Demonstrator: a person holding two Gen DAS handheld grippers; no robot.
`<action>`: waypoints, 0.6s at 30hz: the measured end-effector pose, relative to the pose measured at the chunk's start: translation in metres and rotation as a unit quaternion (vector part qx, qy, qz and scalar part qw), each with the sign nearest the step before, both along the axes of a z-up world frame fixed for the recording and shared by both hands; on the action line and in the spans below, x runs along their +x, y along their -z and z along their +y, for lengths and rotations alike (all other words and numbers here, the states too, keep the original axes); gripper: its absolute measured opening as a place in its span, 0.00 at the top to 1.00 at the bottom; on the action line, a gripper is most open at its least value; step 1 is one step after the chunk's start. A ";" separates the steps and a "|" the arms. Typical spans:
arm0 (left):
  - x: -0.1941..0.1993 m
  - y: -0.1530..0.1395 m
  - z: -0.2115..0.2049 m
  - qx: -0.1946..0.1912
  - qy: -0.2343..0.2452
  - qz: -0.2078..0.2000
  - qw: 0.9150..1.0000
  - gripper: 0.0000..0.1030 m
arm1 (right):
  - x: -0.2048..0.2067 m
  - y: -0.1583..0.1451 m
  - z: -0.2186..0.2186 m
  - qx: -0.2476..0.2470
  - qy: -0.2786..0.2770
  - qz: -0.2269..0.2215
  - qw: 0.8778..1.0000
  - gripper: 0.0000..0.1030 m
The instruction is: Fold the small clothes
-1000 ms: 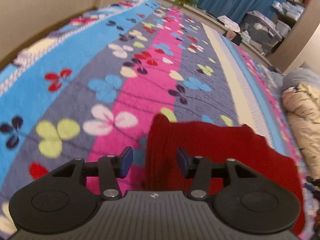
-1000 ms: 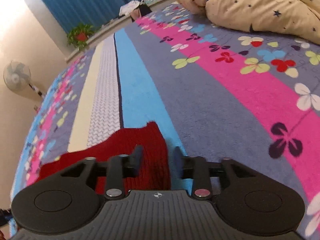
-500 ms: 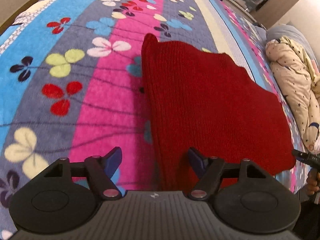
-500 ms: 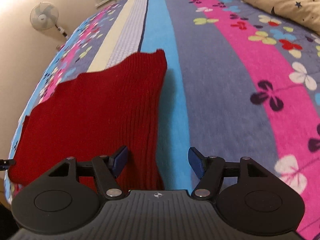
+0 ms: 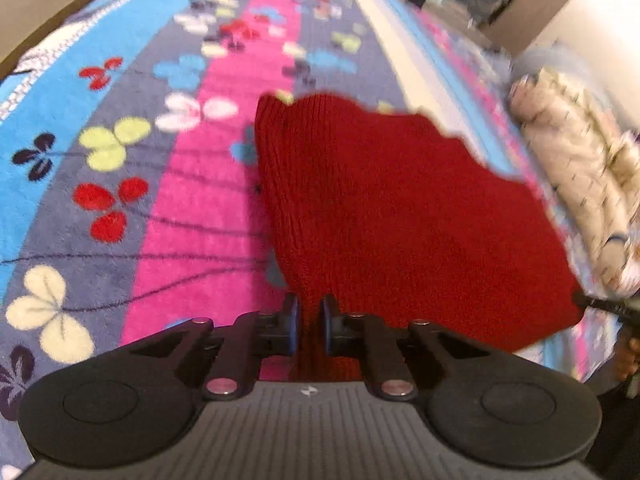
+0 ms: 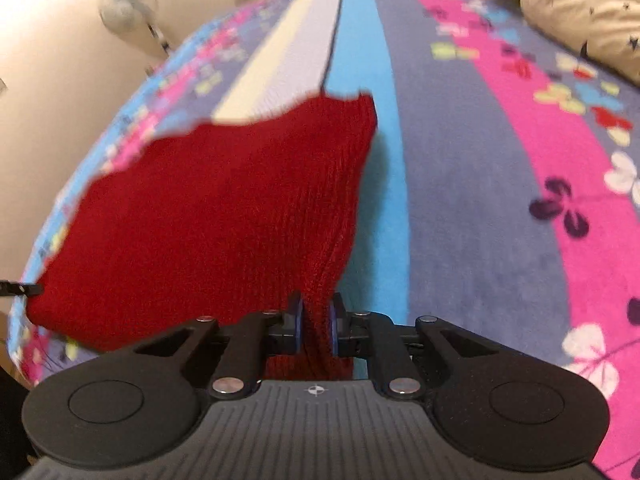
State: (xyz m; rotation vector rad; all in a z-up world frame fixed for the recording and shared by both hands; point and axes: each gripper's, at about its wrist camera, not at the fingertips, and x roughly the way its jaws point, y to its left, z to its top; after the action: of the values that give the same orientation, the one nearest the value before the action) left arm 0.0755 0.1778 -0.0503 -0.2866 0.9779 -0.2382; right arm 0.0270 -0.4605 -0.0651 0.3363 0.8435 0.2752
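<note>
Striped floral bedspread (image 5: pixel 192 208) (fan (image 6: pixel 127 0), perhaps).

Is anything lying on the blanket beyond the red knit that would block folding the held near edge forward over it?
Nothing visible does. The left tool and right tool each pinch a near corner of the red knit garment, and the flowered blanket past its far edge is bare. The cream quilt lies off to the side.
</note>
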 end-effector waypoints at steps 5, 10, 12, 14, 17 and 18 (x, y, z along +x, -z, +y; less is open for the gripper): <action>0.001 0.003 0.003 0.015 -0.021 0.023 0.999 0.88 | -0.007 0.001 -0.026 0.058 0.049 0.012 0.997 0.88; 0.015 0.017 -0.020 0.100 0.001 0.052 0.994 0.63 | 0.007 0.019 0.001 -0.039 0.010 0.060 0.997 0.81; 0.011 0.005 -0.019 0.116 -0.018 0.016 0.993 0.54 | 0.005 0.011 -0.004 -0.044 0.039 0.049 0.997 0.52; 0.005 -0.011 -0.021 0.130 -0.019 -0.044 0.990 0.51 | -0.001 0.001 -0.006 -0.072 0.074 0.011 0.995 0.45; 0.000 -0.026 -0.032 0.122 0.007 -0.107 0.987 0.49 | -0.011 -0.015 -0.005 -0.093 0.085 -0.070 0.990 0.45; -0.001 -0.028 -0.038 0.118 0.024 -0.120 0.985 0.49 | -0.013 -0.018 -0.004 -0.081 0.076 -0.086 0.990 0.45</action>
State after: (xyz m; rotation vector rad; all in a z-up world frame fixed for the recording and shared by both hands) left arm 0.0740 0.1400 -0.0222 -0.0160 0.7652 -0.1942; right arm 0.0140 -0.4645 -0.0470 0.2203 0.6622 0.0903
